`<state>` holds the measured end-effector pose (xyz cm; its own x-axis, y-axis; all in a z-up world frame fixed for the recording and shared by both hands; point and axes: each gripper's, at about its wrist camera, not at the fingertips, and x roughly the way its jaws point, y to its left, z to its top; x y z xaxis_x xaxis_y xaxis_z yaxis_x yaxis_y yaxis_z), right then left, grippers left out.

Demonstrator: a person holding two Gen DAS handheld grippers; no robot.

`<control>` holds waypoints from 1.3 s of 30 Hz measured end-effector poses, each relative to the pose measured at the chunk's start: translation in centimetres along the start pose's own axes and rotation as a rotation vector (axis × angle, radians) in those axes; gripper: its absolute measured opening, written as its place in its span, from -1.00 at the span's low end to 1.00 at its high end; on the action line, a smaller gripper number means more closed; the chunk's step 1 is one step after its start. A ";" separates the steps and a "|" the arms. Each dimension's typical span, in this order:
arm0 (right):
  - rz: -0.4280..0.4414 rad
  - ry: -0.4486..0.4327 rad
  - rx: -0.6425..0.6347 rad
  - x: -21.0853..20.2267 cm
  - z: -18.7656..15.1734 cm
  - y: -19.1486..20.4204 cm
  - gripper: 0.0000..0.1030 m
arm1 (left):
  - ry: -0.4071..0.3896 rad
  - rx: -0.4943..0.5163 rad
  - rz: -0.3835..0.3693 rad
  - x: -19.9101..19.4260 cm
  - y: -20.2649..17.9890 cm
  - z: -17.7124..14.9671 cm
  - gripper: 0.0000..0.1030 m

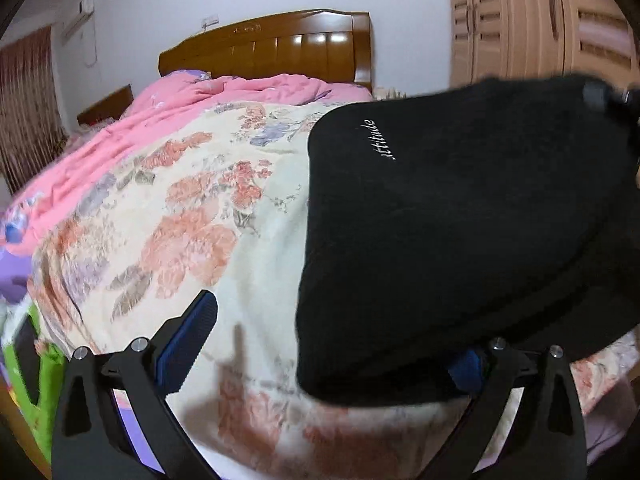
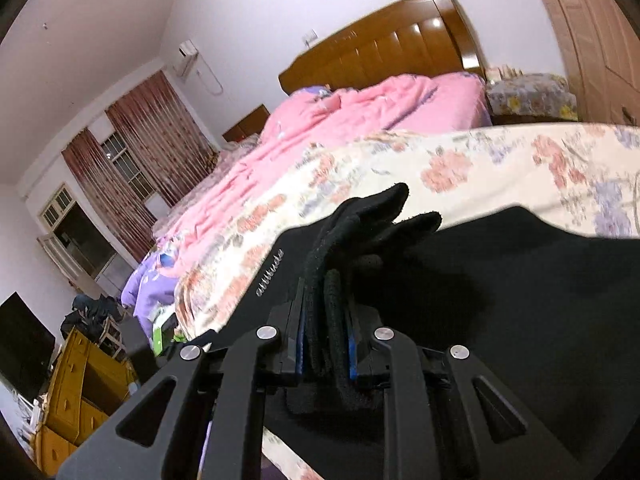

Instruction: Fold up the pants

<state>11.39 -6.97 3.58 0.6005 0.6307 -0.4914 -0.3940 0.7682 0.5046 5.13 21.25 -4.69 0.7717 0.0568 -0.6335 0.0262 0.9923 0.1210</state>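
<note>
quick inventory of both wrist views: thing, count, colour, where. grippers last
pants: 1, black with white lettering, folded on the floral quilt, one edge pinched up
floral quilt: 1, cream with red and purple flowers, near end of the bed
pink quilt: 1, pink, rumpled, toward the headboard
headboard: 1, brown wood, against the far wall
wardrobe: 1, light wood, beside the bed
curtains: red-brown, at the window
air conditioner: 1, white, high on the wall
yellow drawers: 1 unit, by the foot of the bed
left gripper: open, one finger under the pants' edge
right gripper: shut on a bunched edge of the pants
</note>
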 end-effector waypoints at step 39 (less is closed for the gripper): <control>-0.223 0.052 -0.038 -3.1 -6.4 -6.4 0.00 | 0.037 0.187 0.011 -5.9 0.6 -0.7 0.97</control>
<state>7.57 -13.12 -2.70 0.6394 0.4492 -0.6240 -0.2823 0.8921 0.3529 0.10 21.55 -1.43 0.7486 0.0746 -0.6589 0.1385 0.9542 0.2653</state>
